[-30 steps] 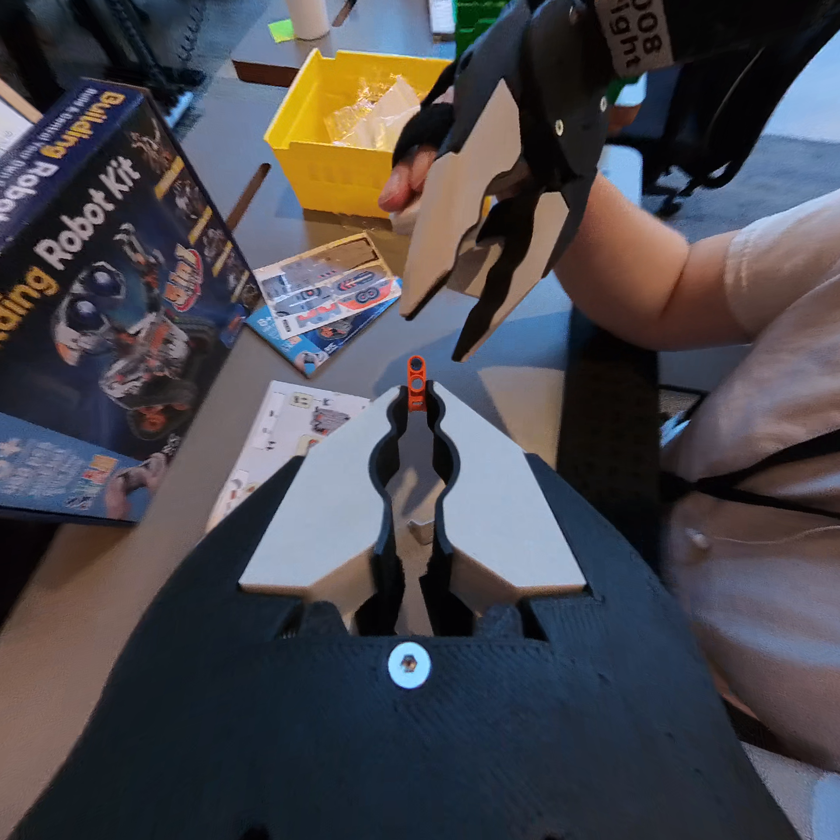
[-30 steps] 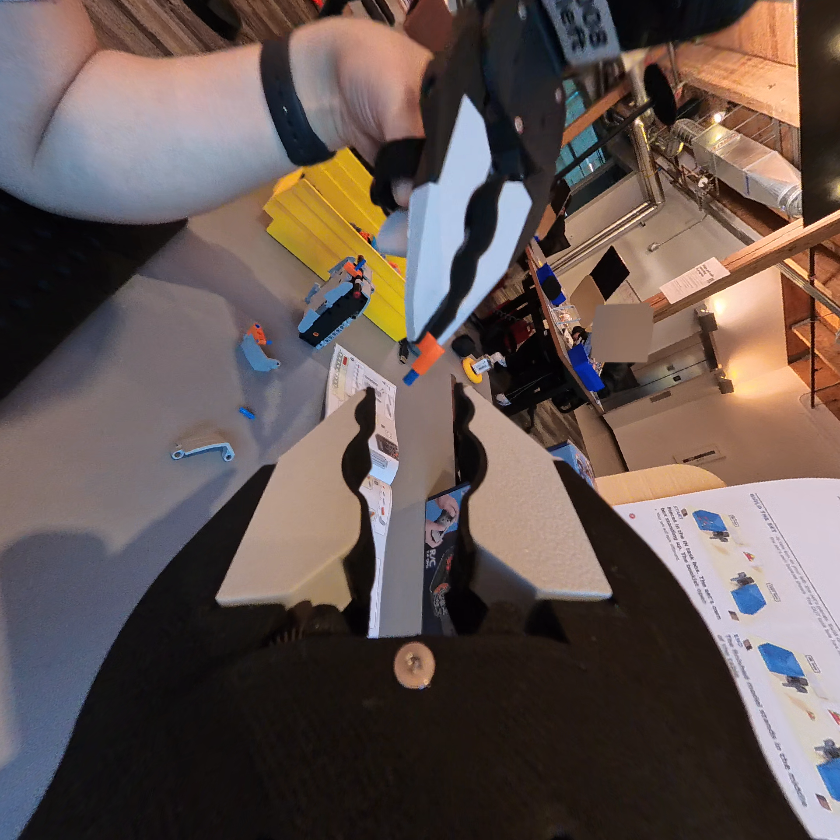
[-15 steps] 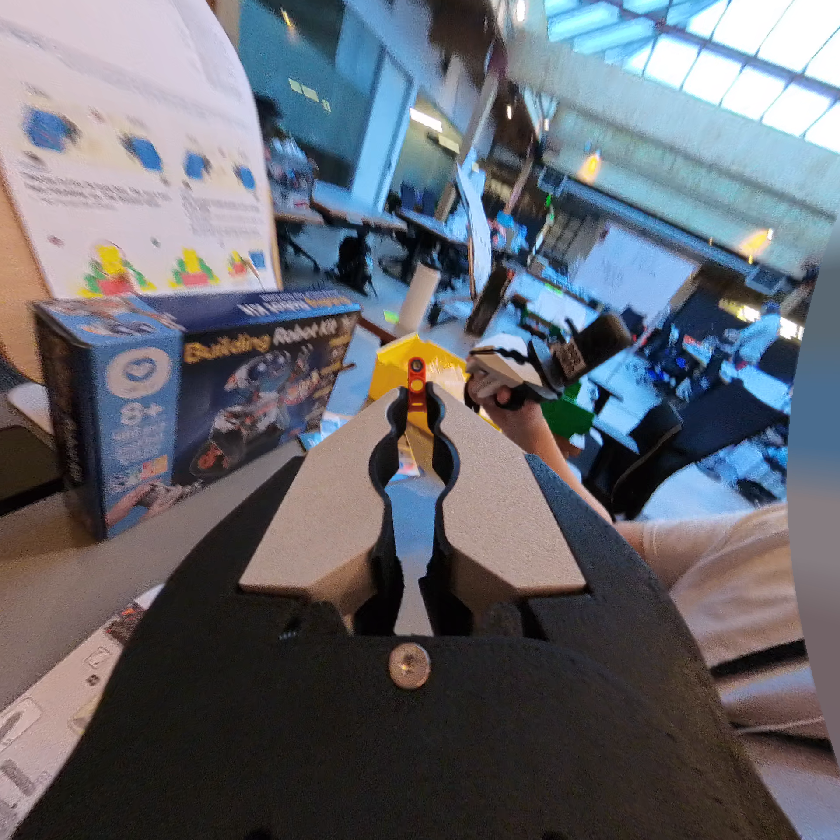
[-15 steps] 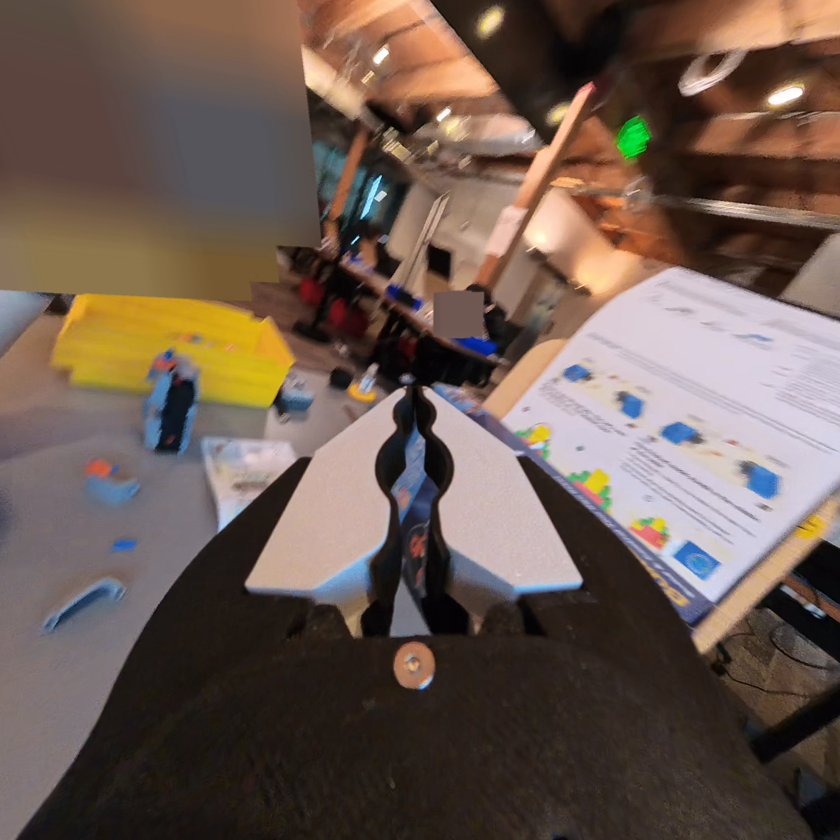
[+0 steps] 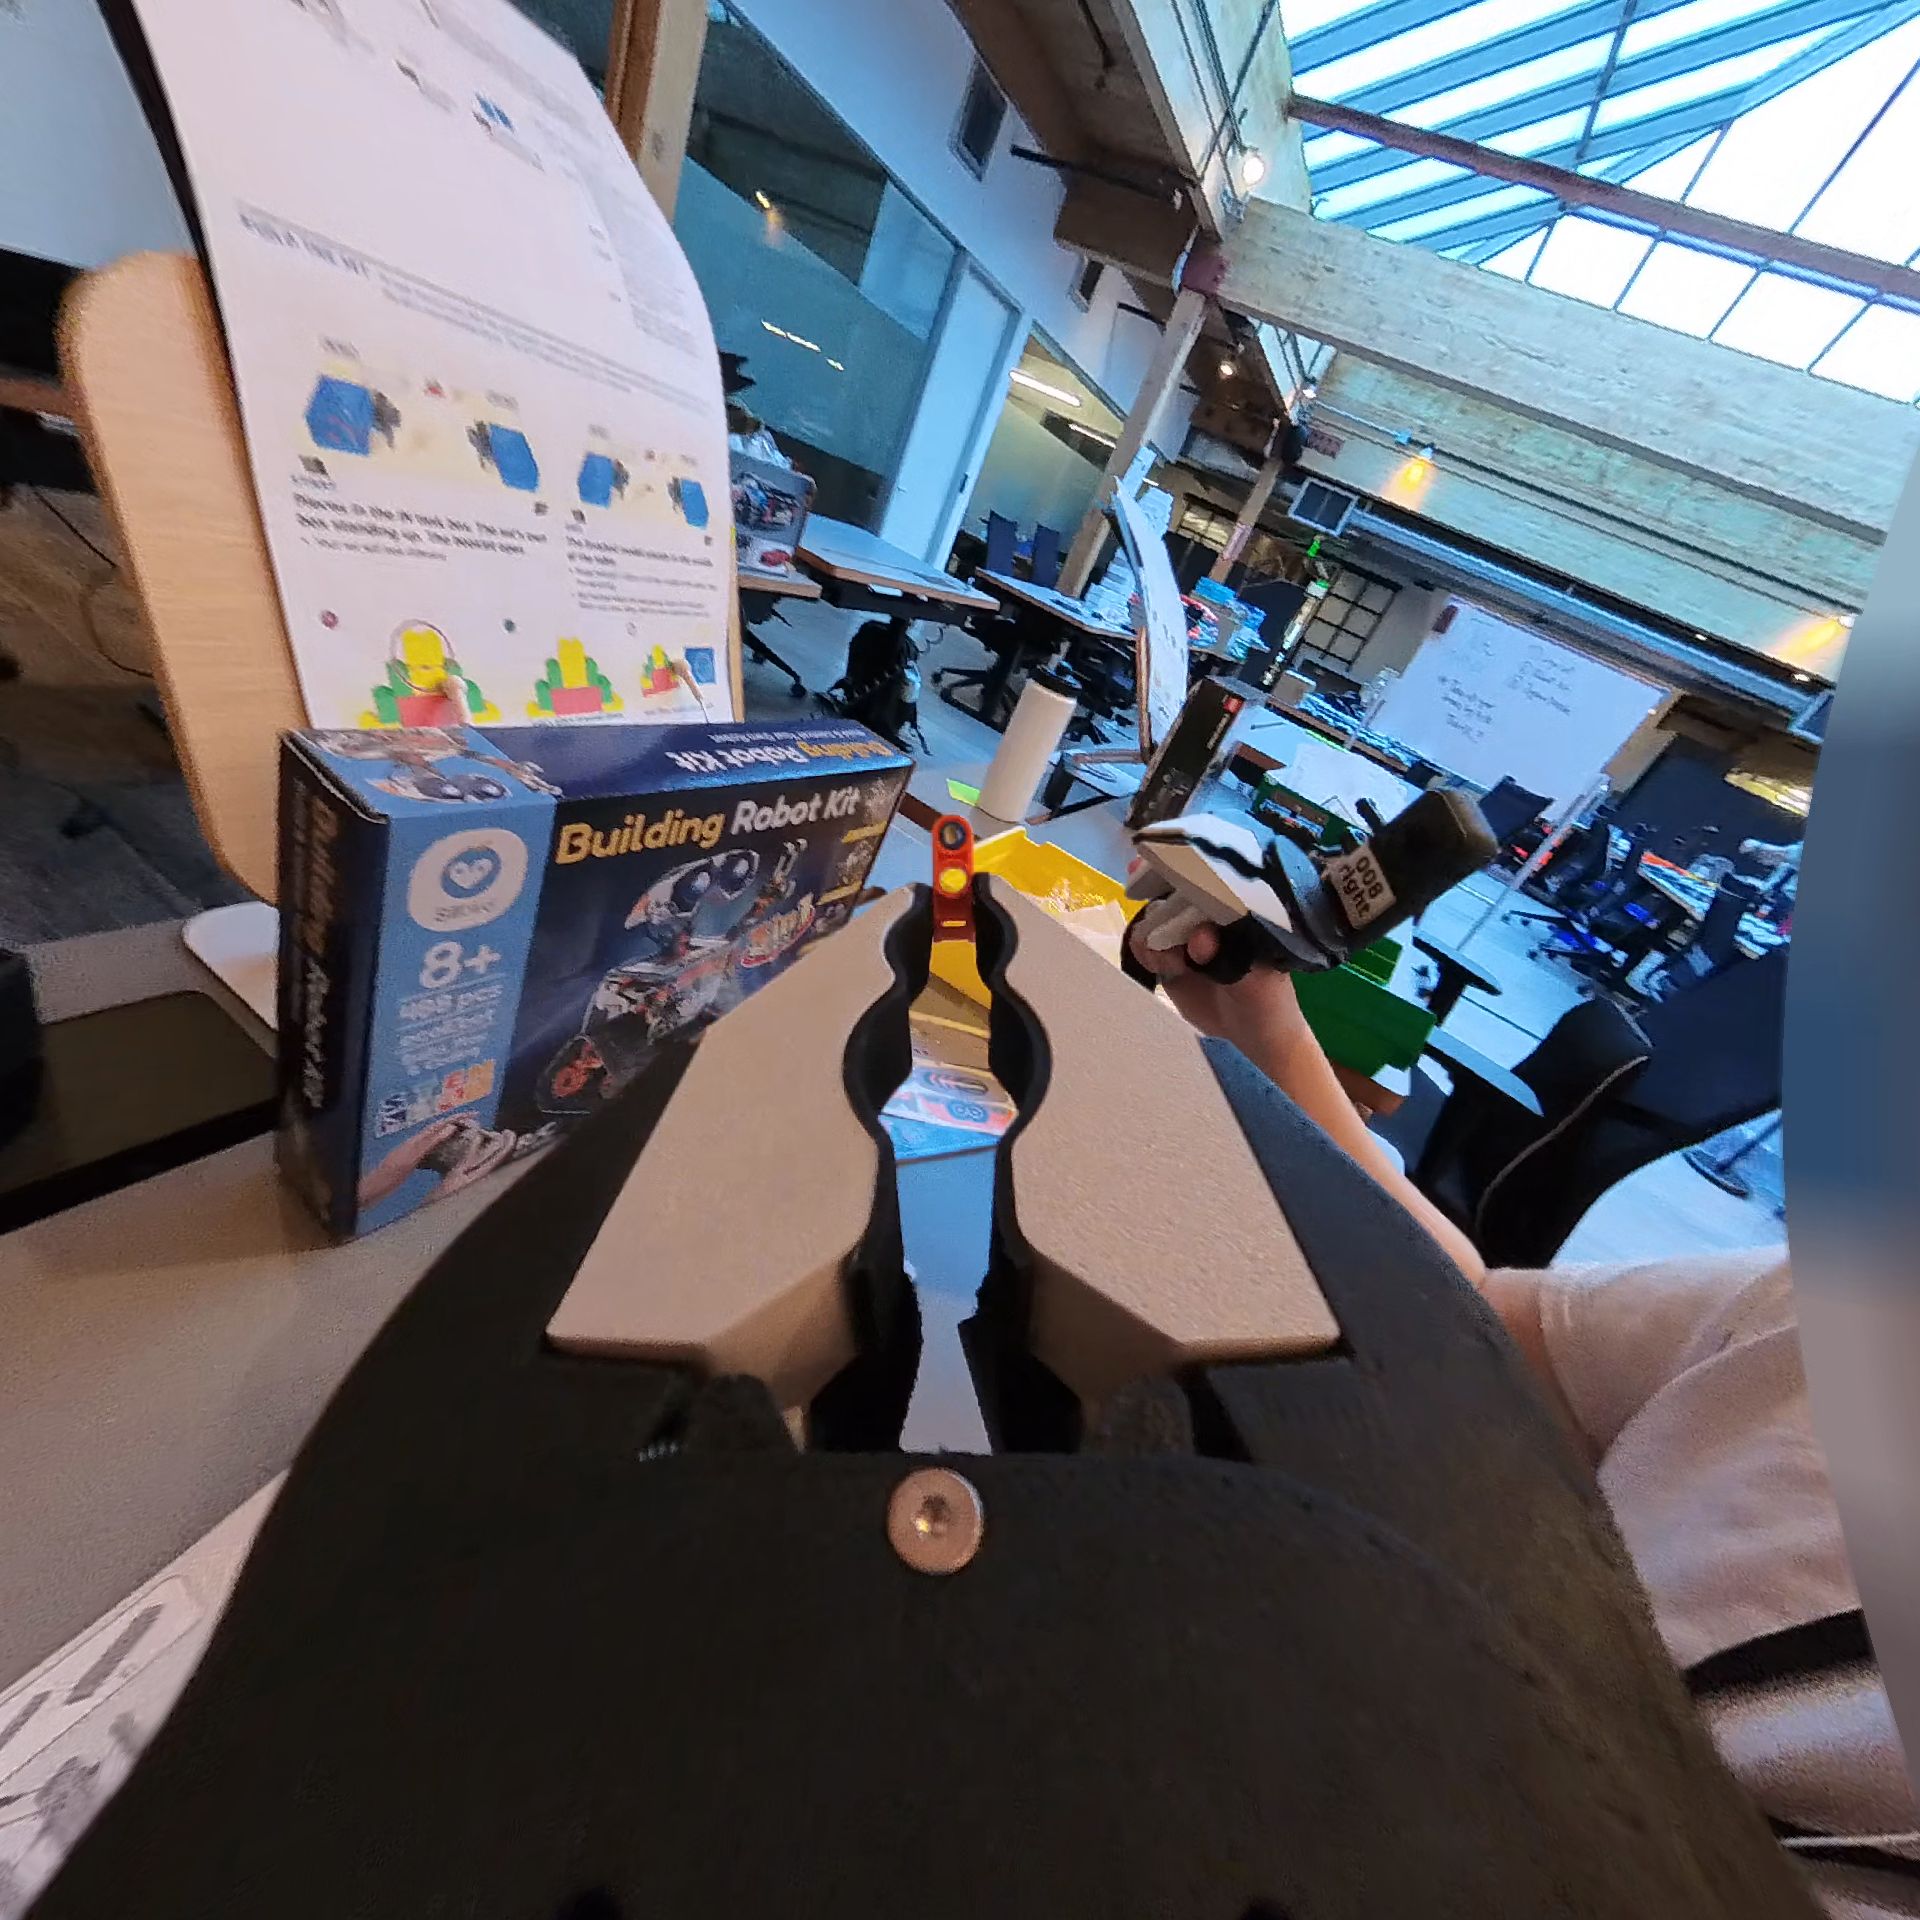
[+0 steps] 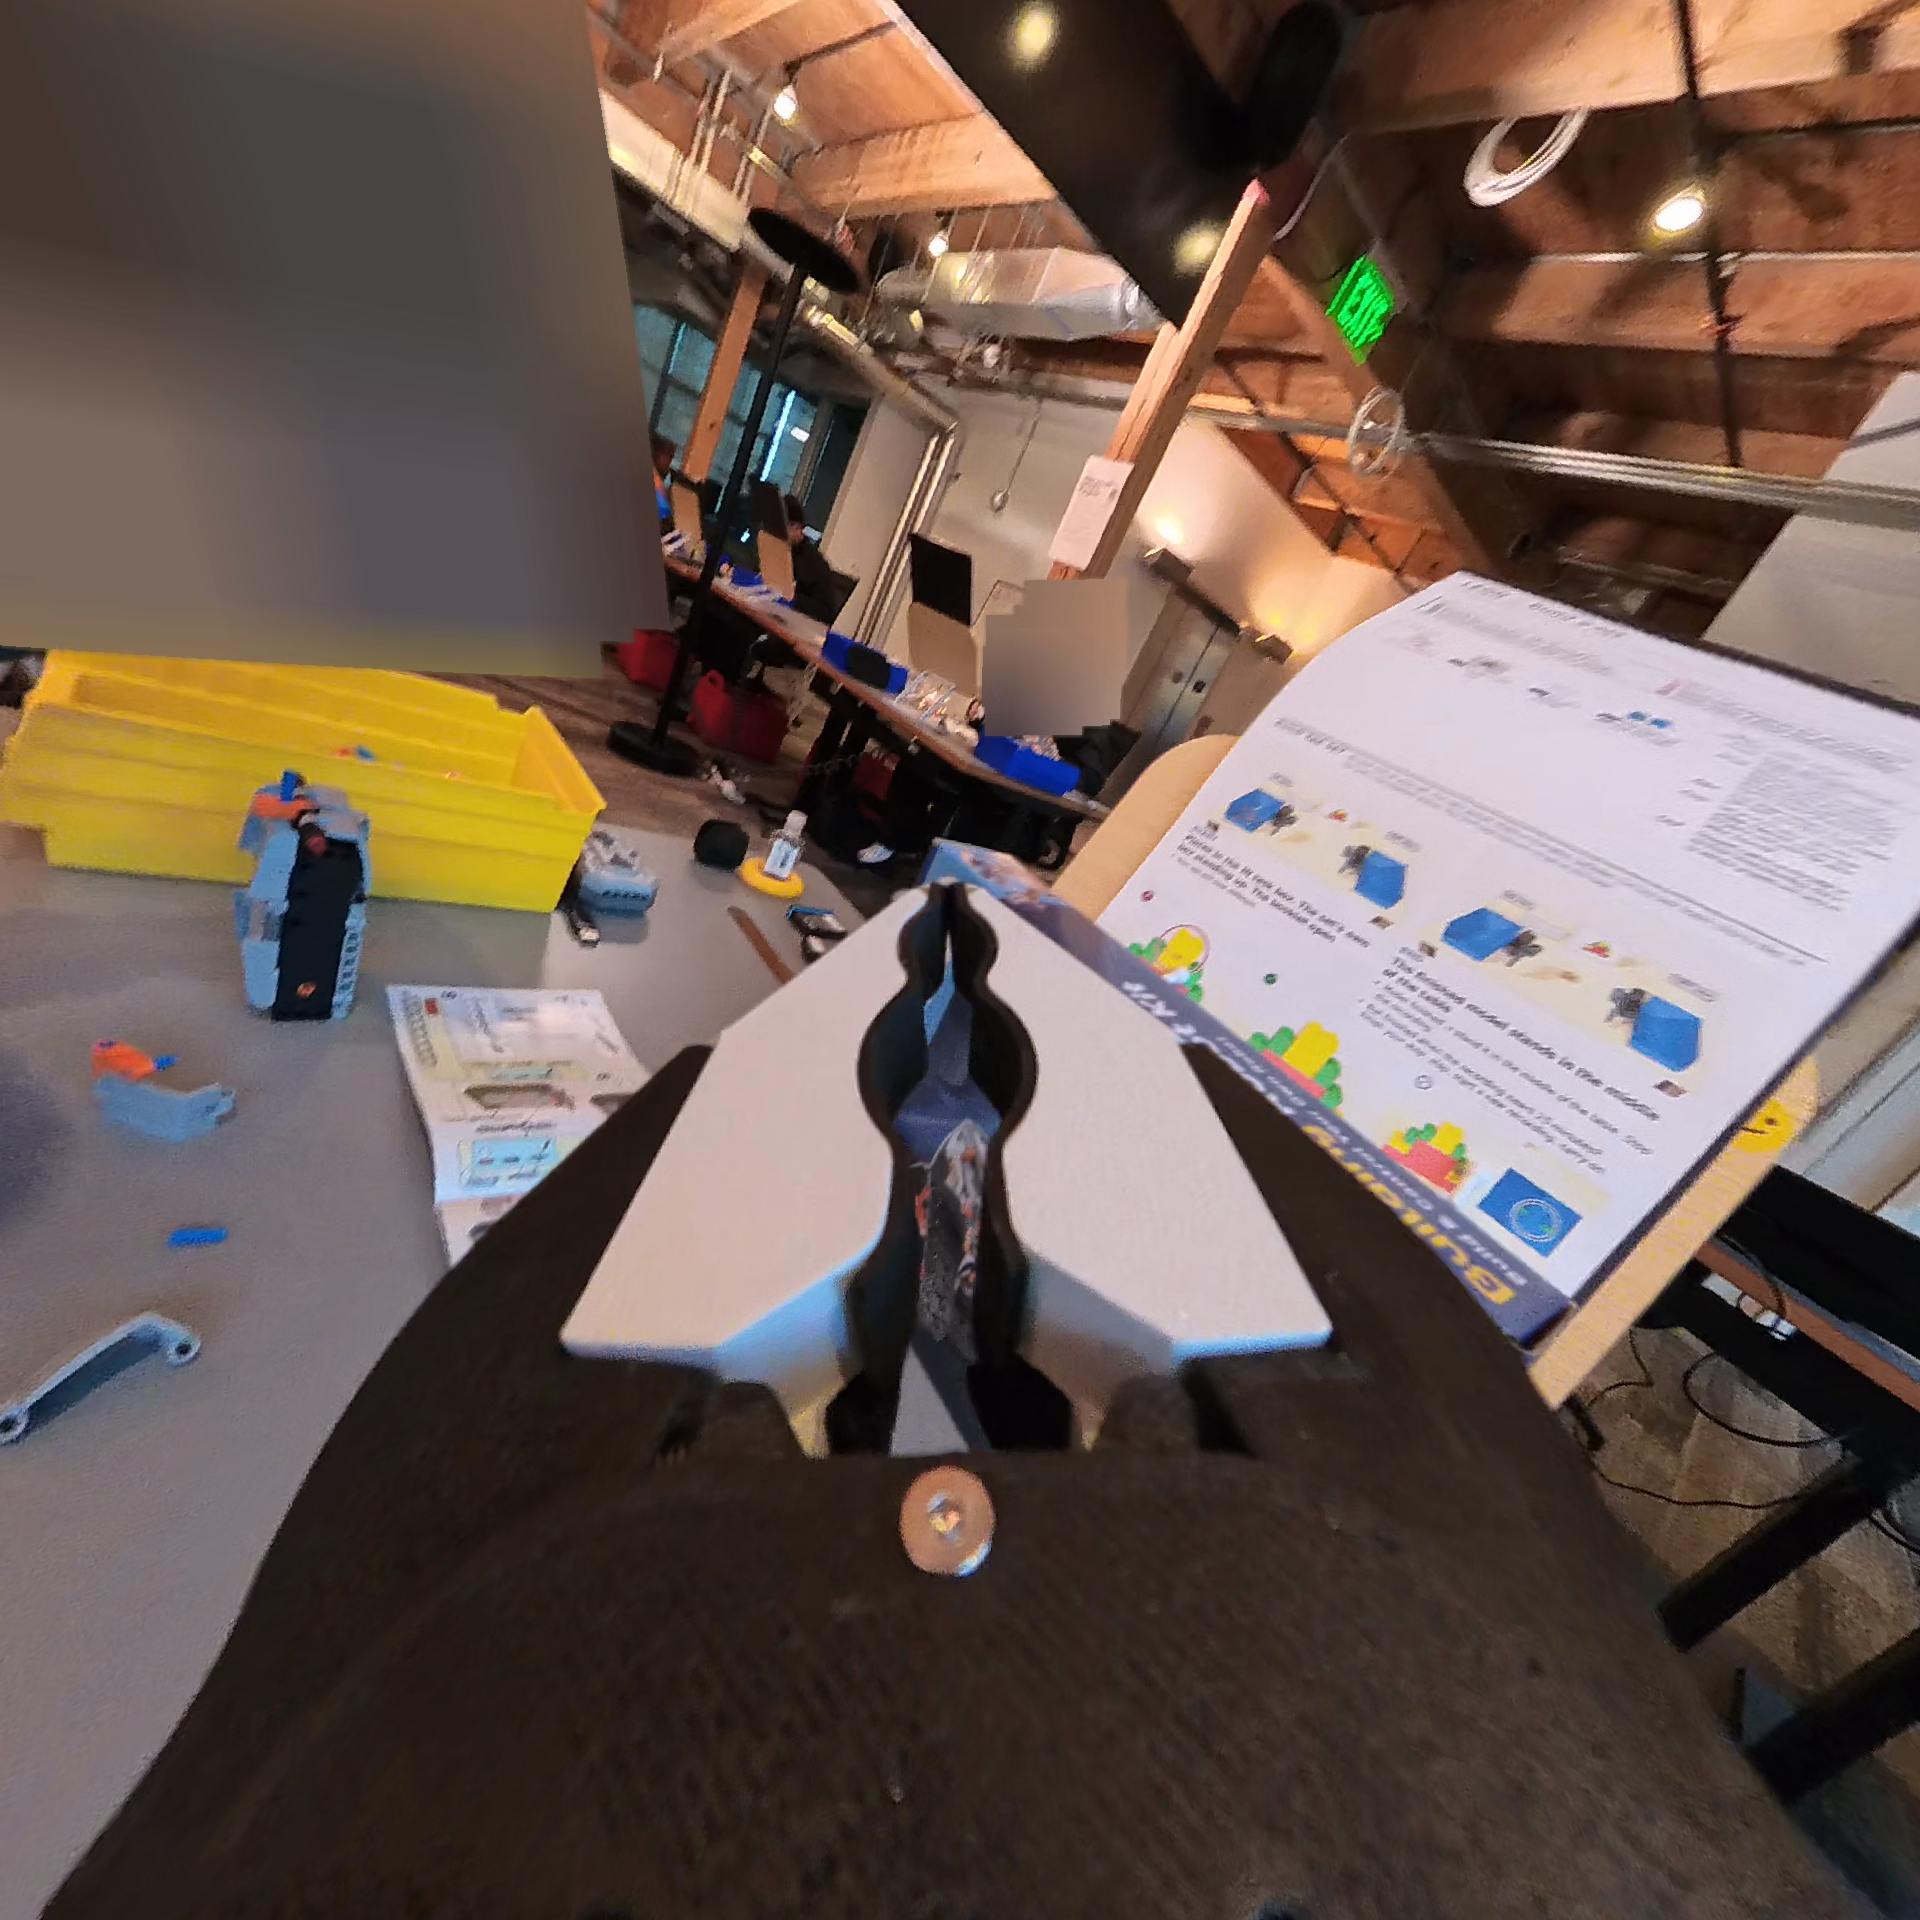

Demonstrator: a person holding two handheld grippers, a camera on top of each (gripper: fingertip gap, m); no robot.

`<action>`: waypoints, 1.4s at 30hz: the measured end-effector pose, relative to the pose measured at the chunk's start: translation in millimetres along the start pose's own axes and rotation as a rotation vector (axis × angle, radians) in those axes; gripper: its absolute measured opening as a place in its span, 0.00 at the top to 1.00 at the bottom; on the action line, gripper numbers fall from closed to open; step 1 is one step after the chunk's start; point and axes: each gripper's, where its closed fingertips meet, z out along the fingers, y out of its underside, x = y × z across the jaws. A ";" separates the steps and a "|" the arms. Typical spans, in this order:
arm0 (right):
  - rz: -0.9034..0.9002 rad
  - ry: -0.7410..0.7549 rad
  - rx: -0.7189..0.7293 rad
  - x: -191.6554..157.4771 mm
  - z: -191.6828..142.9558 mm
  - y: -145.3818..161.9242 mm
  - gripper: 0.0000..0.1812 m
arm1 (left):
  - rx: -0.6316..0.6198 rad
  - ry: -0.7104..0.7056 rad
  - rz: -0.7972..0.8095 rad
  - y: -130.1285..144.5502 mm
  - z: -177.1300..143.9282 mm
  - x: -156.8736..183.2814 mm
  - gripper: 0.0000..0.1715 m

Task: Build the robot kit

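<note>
My left gripper (image 5: 951, 902) is shut on a small orange beam piece (image 5: 951, 868) that sticks up past its tips, held above the grey table. My right gripper (image 6: 945, 902) is shut and empty; it also shows in the left wrist view (image 5: 1210, 883), raised at the right, beyond the left tips. A blue robot kit box (image 5: 582, 935) stands on the table left of the left gripper and shows behind the right gripper's tips (image 6: 1226, 1122). A partly built grey and black model (image 6: 301, 914) stands at the left in the right wrist view.
A yellow bin (image 6: 312, 779) sits at the table's back left, another yellow bin (image 5: 1023, 868) beyond the left tips. An instruction sheet on a wooden stand (image 6: 1507, 935) rises behind the box. A booklet (image 6: 509, 1081) and loose grey, orange and blue parts (image 6: 156, 1101) lie on the table (image 6: 156, 1455). The grippers' ends are close to 20 cm from one another.
Both grippers swung up from facing the table to facing out level over it. The right gripper went from open to shut and moved away from the left one. The left keeps its orange piece.
</note>
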 end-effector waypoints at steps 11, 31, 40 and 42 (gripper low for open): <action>-0.082 -0.032 -0.057 -17.4 18.1 17.7 1.00 | -0.128 0.185 -0.120 54.7 82.2 7.1 0.97; -0.129 -0.579 -0.169 -131.7 25.0 54.7 0.79 | -0.814 0.365 -0.021 164.4 55.4 30.1 0.97; -0.279 -0.683 -0.155 -178.9 31.9 44.0 0.77 | -0.928 0.507 -0.272 176.4 33.0 45.5 0.96; -0.298 -0.690 -0.173 -181.4 31.8 46.9 0.78 | -0.935 0.546 -0.281 175.8 27.7 50.7 0.96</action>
